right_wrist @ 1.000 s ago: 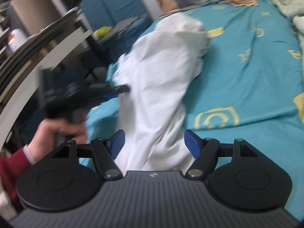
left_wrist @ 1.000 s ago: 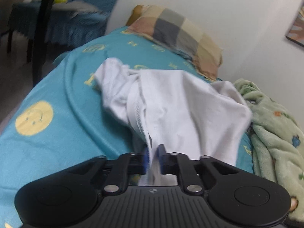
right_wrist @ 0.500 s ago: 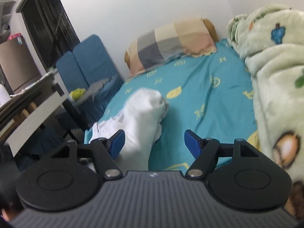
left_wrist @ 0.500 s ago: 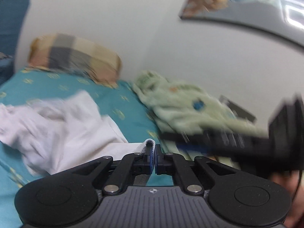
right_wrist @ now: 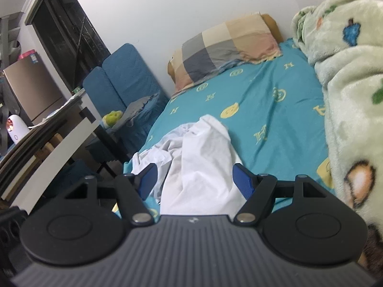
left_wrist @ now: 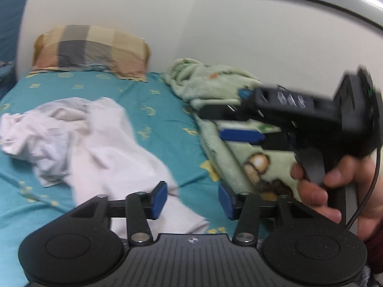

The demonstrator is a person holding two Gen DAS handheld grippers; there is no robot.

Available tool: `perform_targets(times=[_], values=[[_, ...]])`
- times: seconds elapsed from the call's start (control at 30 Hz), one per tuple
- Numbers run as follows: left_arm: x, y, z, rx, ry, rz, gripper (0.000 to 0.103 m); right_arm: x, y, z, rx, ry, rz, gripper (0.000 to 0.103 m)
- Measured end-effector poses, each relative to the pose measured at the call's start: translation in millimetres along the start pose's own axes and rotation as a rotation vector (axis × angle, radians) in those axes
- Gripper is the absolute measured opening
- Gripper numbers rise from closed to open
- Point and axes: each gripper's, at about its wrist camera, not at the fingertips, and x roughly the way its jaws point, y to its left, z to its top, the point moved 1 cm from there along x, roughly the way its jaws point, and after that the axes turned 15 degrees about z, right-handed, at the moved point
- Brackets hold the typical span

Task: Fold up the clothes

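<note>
Nearest the cameras, the left gripper [left_wrist: 192, 201] and the right gripper [right_wrist: 194, 179] are both hovering with their tongs spread wide, holding nothing. Just beyond them the white garment [right_wrist: 198, 165] is lying crumpled on the teal bedsheet [left_wrist: 165, 110], one long strip trailing toward the grippers. Doing this step well probably means pinching two corners and spreading the cloth flat first. Farther off, the green blanket [right_wrist: 354, 100] and the checked pillow [right_wrist: 225, 50] are lying clear of it.

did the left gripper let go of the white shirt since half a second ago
Yes. The left gripper was shut on the crumpled white cotton shirt; now its jaws stand open, and the shirt lies on the teal patterned bedsheet.
</note>
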Motion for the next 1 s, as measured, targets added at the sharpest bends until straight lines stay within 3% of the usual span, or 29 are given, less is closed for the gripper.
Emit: perform_targets(times=[0.07, 0.23, 0.33, 0.5, 0.57, 0.63, 0.67, 0.7, 0.8, 1.0], values=[[-3, 17, 8, -0.025, -0.005, 0.045, 0.063, 9, -1, -2, 0.015, 0.028, 0.005, 0.072], [35, 60, 33, -0.123, 0.000, 0.235, 0.067, 40, -2, -14, 0.038, 0.131, 0.022, 0.073], [60, 89, 38, -0.204, 0.008, 0.263, 0.068, 60, 2, -29, 0.006, 0.219, 0.023, 0.073], [79, 110, 25, -0.238, 0.026, 0.278, 0.064, 91, 14, -54, -0.099, 0.377, 0.049, 0.072], [87, 116, 19, -0.268, 0.037, 0.274, 0.054, 103, 16, -61, -0.149, 0.423, 0.024, 0.071], [94, 122, 16, -0.298, 0.062, 0.275, 0.011, 110, 16, -67, -0.201, 0.456, -0.014, 0.070], [95, 125, 15, -0.319, 0.065, 0.276, 0.006, 113, 16, -70, -0.227, 0.470, -0.031, 0.058], [93, 130, 16, -0.344, 0.055, 0.277, 0.005, 114, 15, -71, -0.241, 0.481, -0.046, 0.037], [68, 142, 27, -0.432, -0.027, 0.283, 0.004, 105, 8, -64, -0.205, 0.447, -0.069, 0.011], [-7, 171, 42, -0.629, -0.209, 0.360, 0.004, 62, 1, -35, -0.167, 0.216, -0.173, 0.006]])
